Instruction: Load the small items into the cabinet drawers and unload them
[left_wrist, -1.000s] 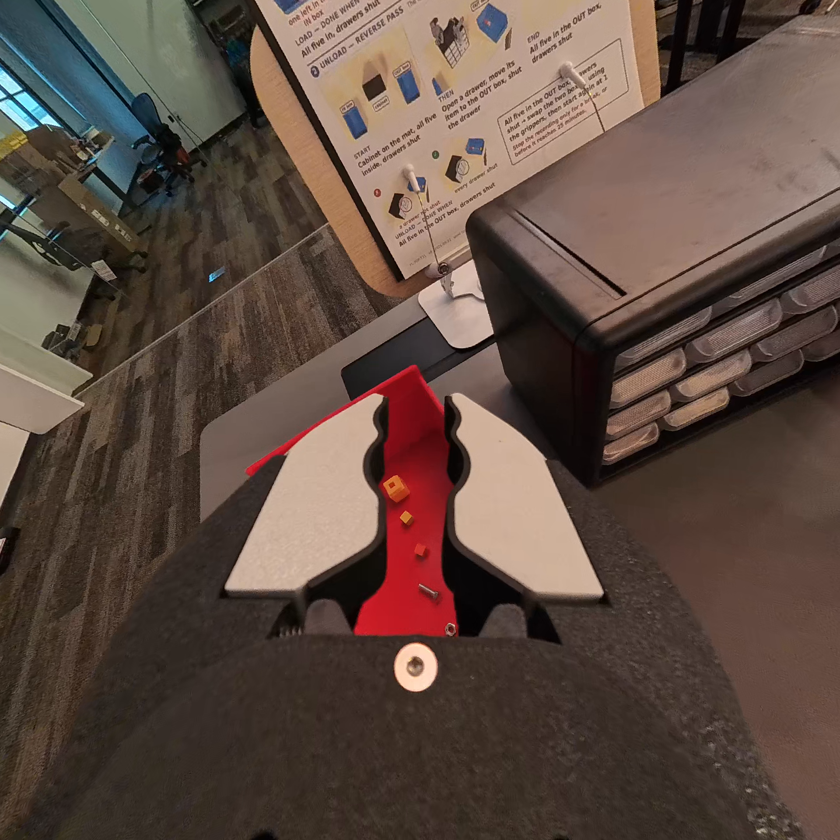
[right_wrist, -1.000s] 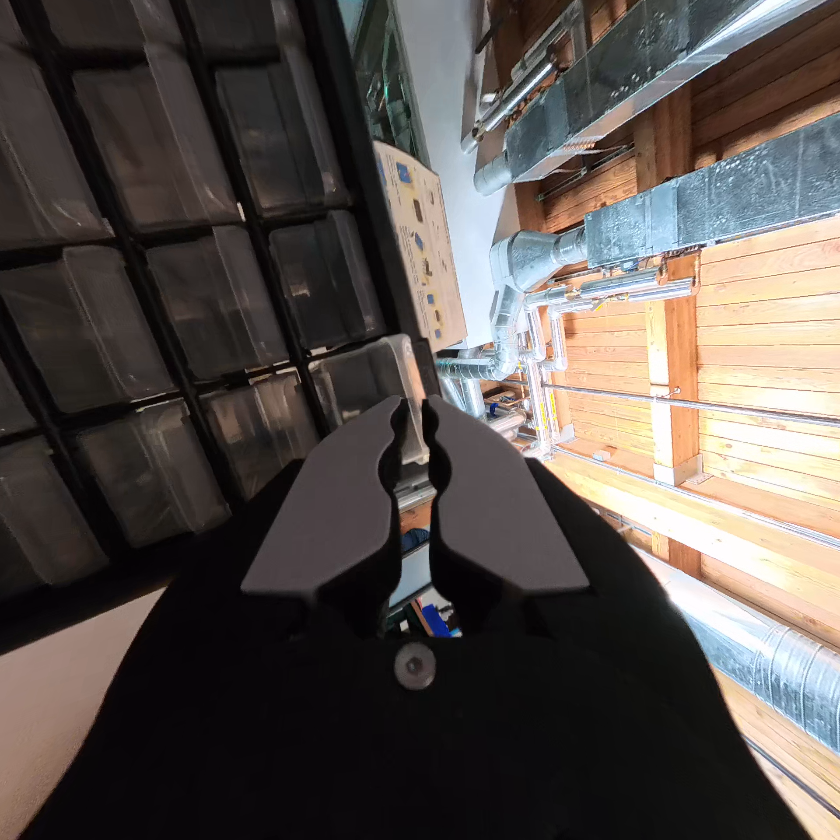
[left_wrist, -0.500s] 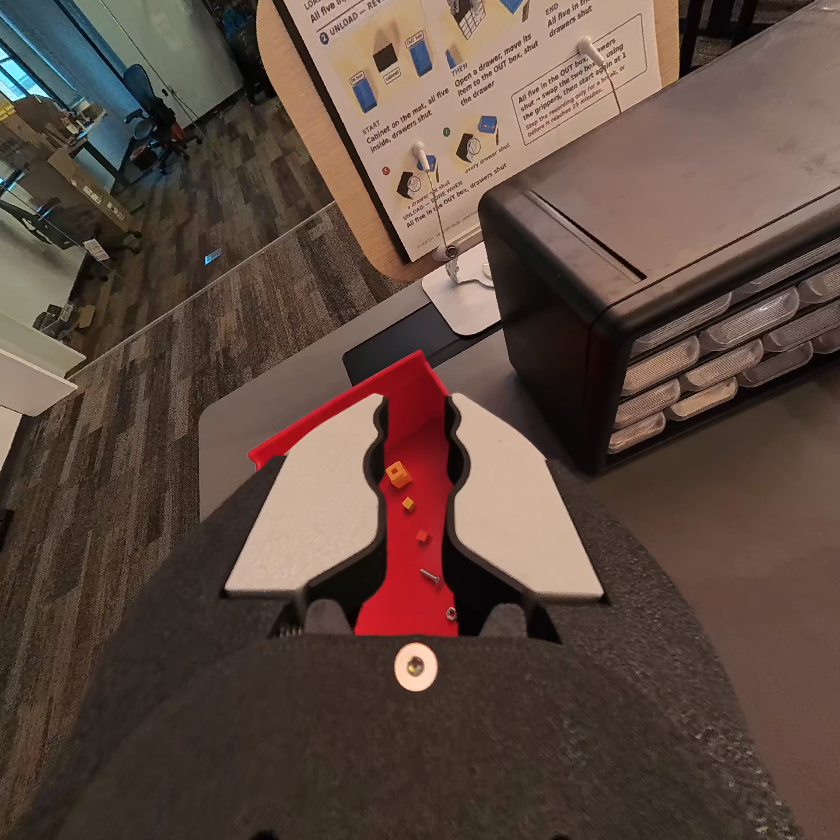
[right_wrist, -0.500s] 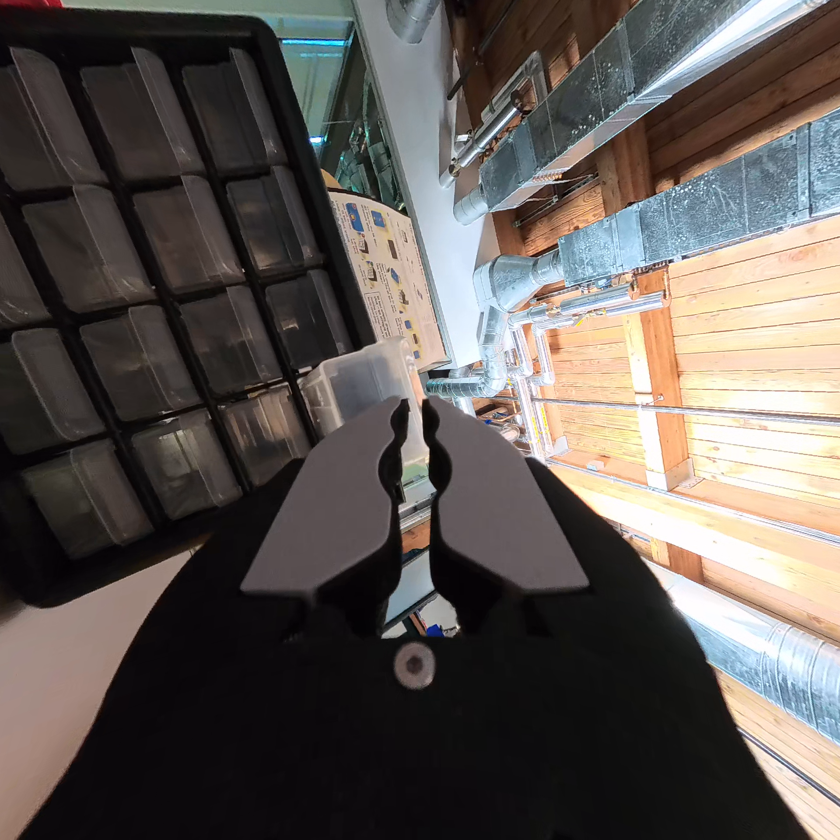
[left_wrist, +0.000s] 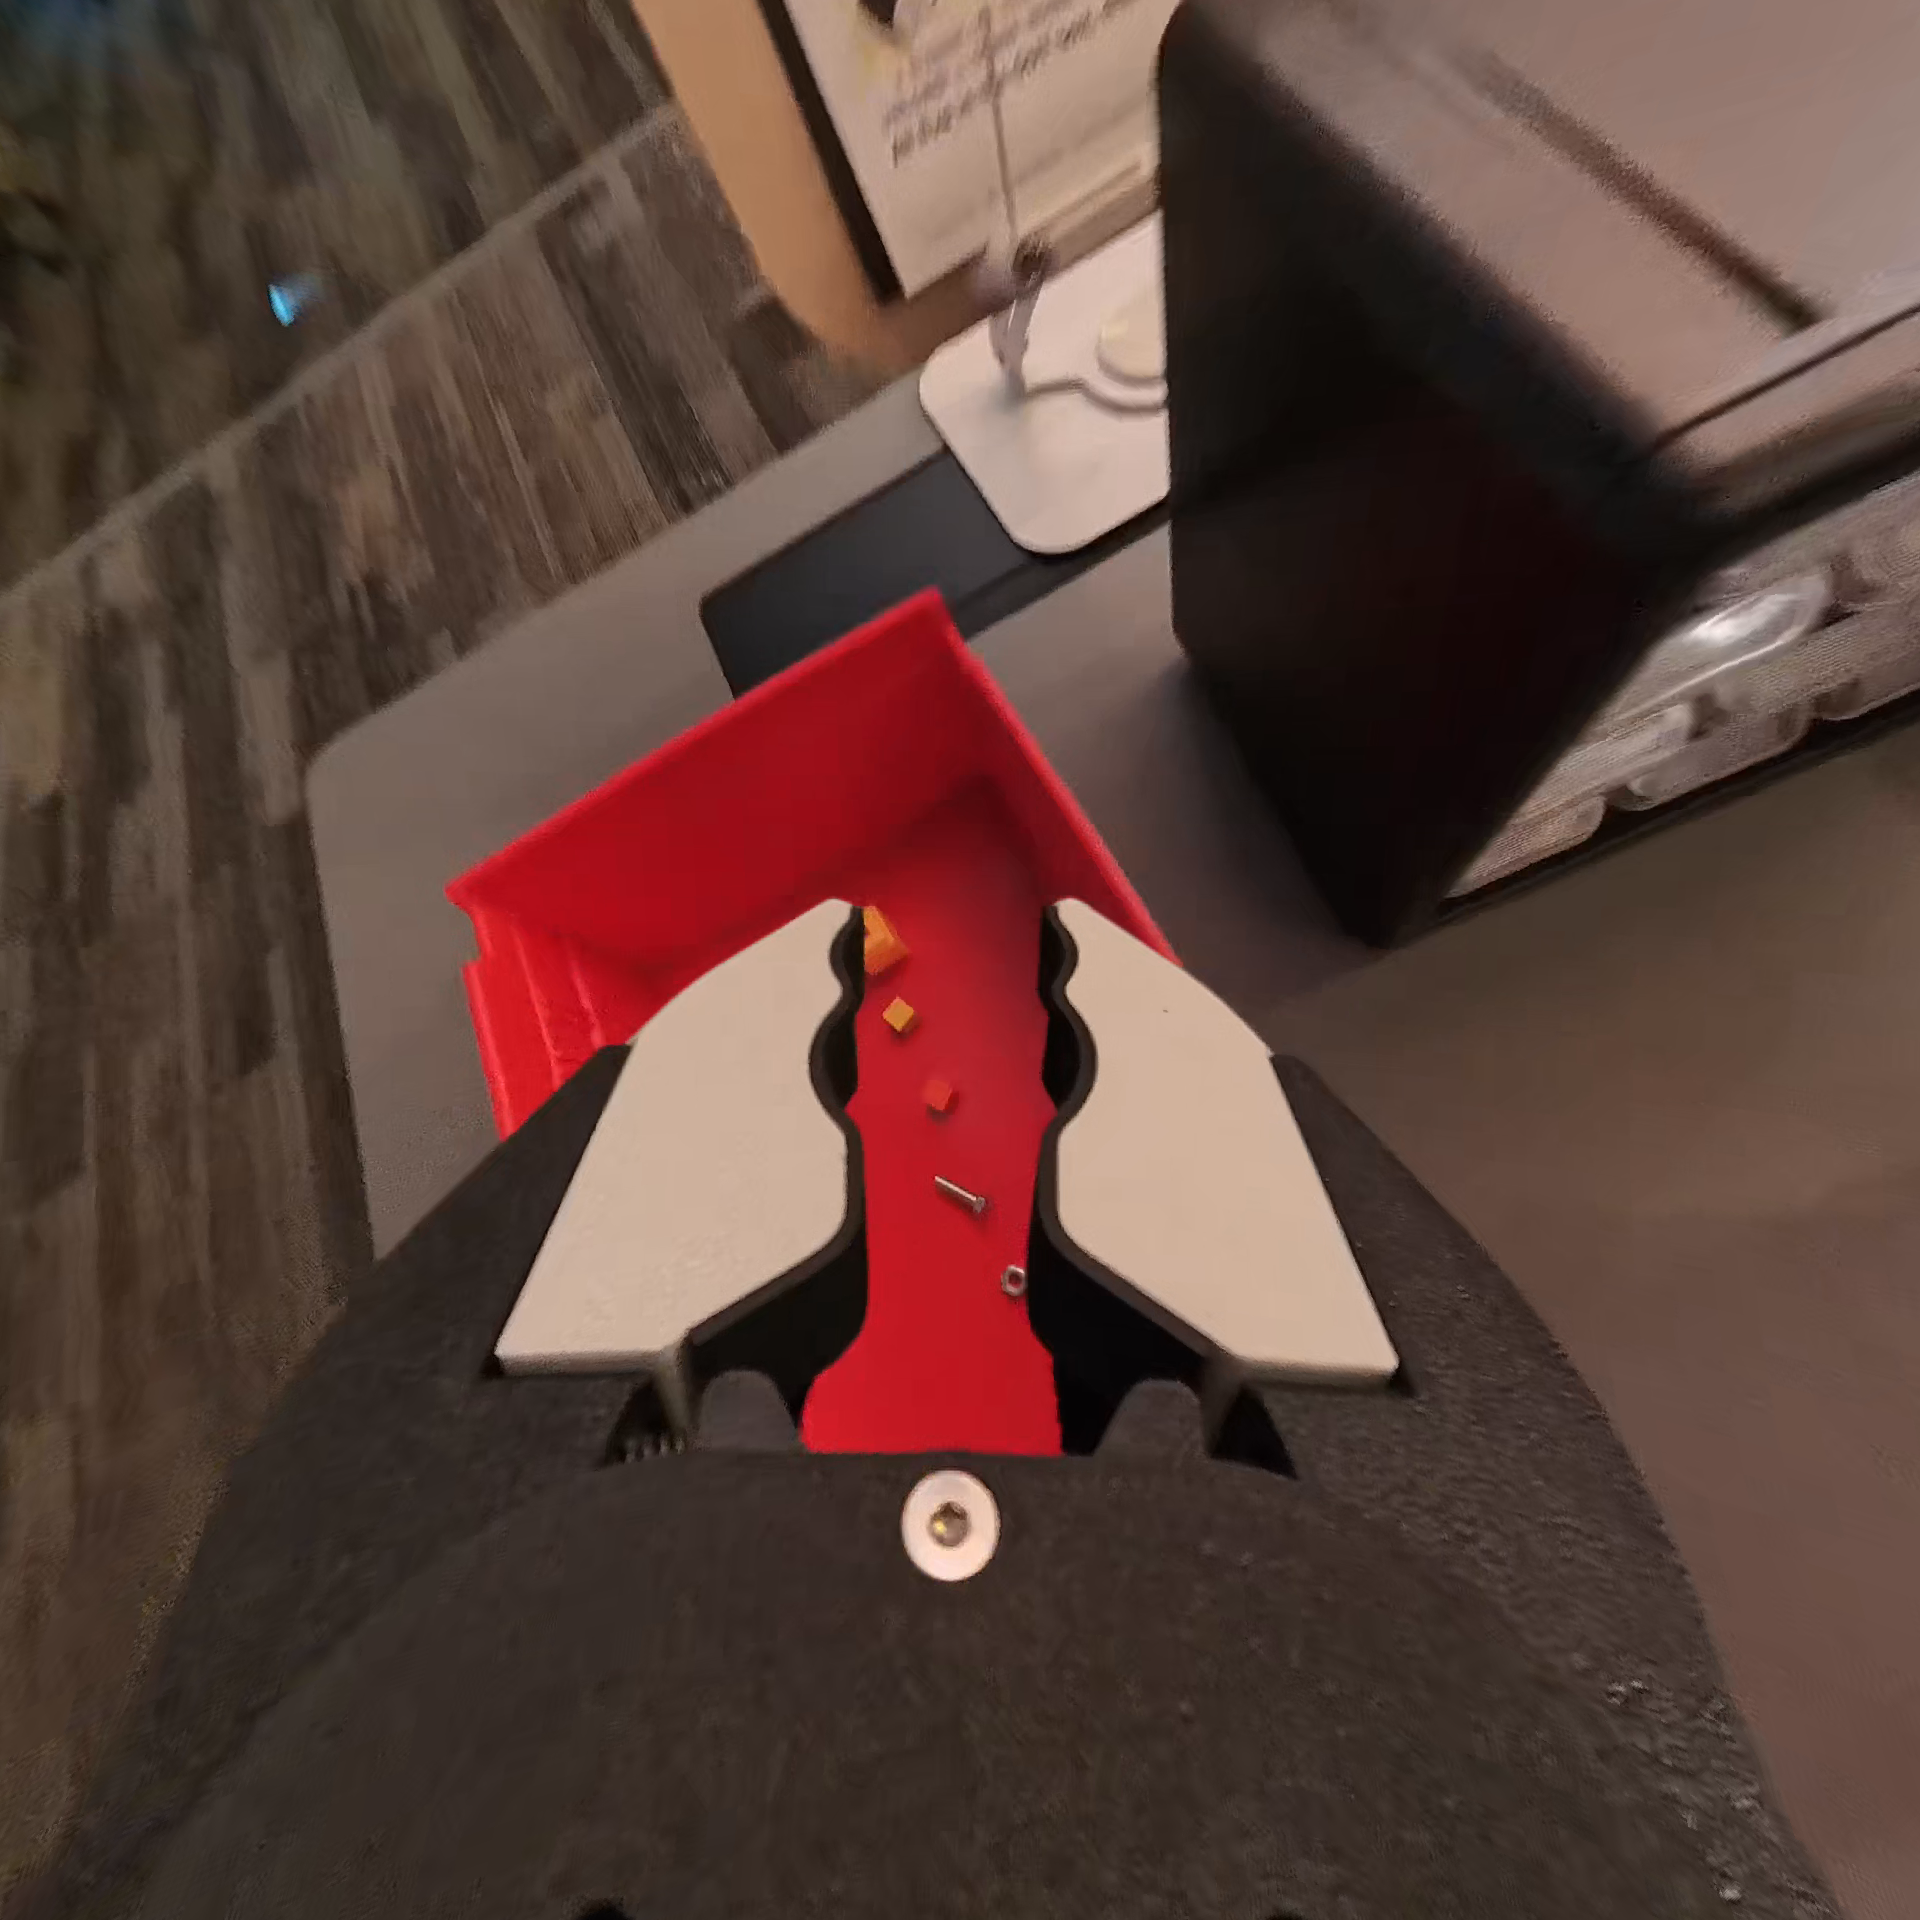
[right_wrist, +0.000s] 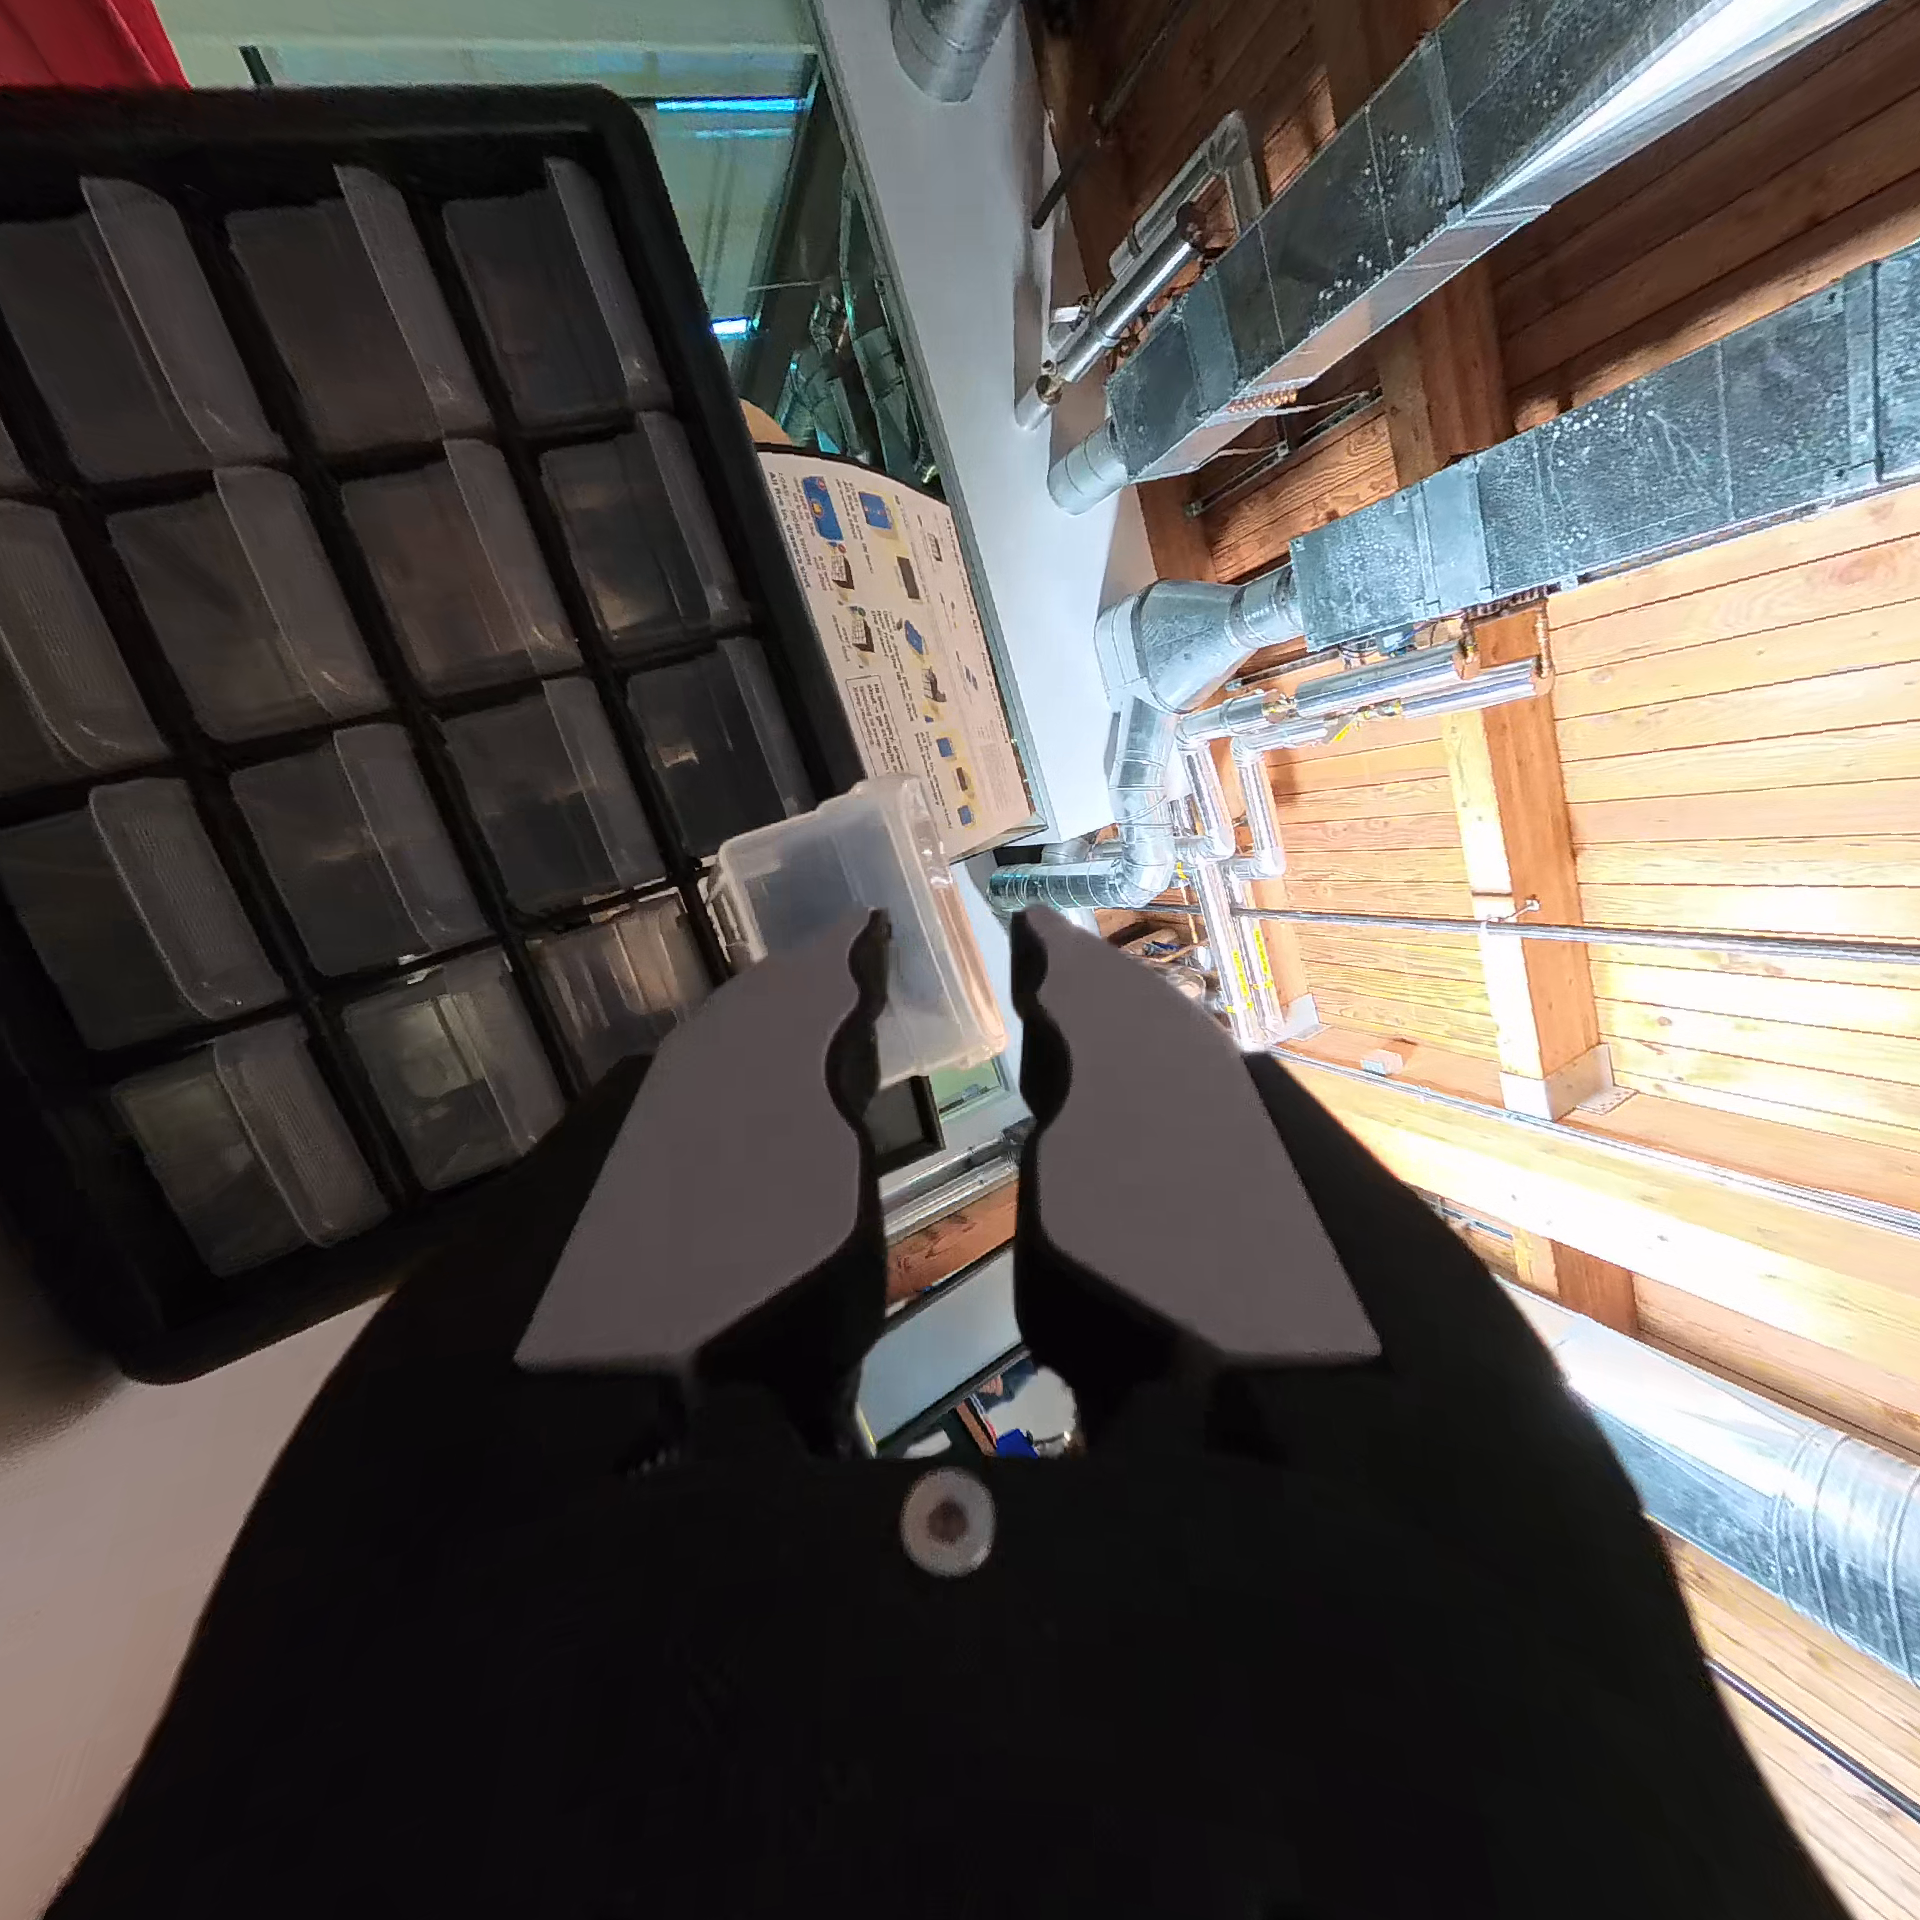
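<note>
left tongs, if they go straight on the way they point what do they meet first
Most likely the floor of the red box, among the small items: the left tongs are open right above them, nearest the small orange cube. Depth is hard to judge.

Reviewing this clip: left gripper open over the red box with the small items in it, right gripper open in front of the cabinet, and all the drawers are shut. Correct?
Not quite. One clear drawer is pulled out of the cabinet, as the right wrist view shows. The rest holds: left gripper open over the red box with the small items, right gripper open before the cabinet.
</note>
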